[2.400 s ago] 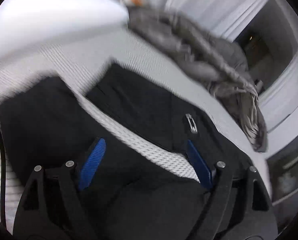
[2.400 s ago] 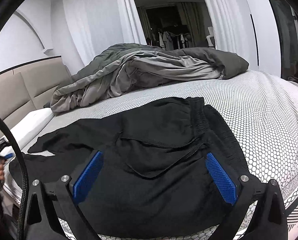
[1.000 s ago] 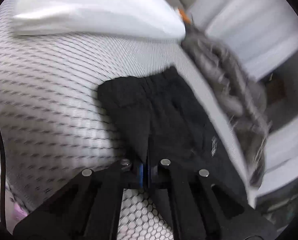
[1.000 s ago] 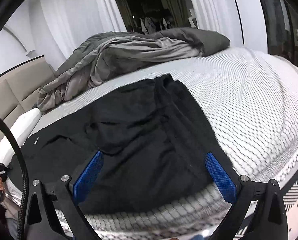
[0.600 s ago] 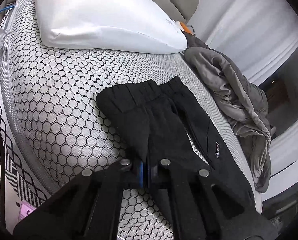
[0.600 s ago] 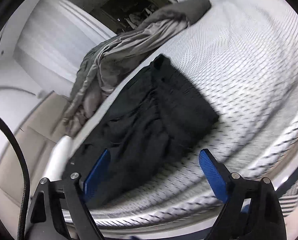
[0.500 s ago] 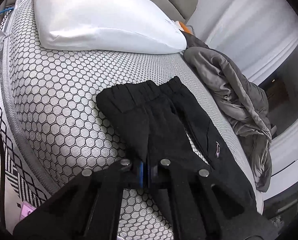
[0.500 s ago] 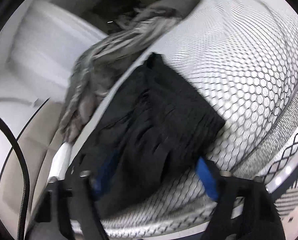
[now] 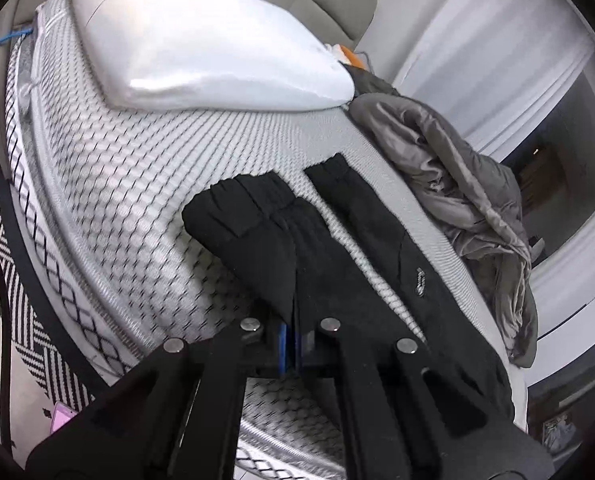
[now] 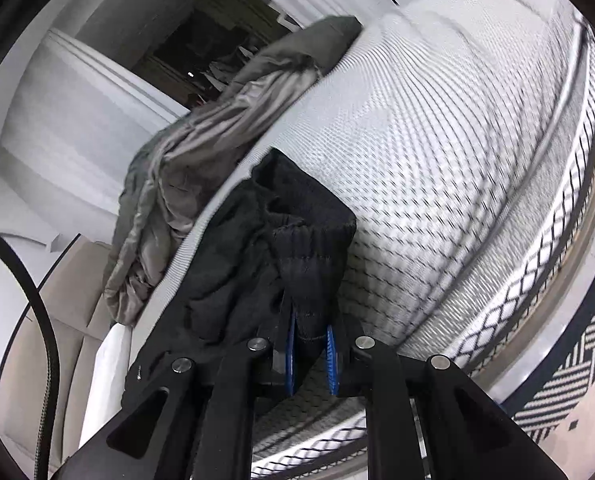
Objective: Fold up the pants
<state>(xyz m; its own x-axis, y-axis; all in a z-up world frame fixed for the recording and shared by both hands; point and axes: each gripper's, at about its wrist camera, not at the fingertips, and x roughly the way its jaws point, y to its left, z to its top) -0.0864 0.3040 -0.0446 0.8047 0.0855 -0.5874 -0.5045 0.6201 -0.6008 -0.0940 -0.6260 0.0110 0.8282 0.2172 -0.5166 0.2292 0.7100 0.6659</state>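
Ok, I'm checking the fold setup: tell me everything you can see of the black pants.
The black pants are of soft, matte fabric and lie lengthwise on the honeycomb-patterned mattress, beside a crumpled grey blanket. The gathered cuffs point toward the white pillow; one leg bears a small light logo. The left gripper is shut on a leg's edge, lifting it. The right gripper has just closed its jaws on the ribbed elastic waistband.
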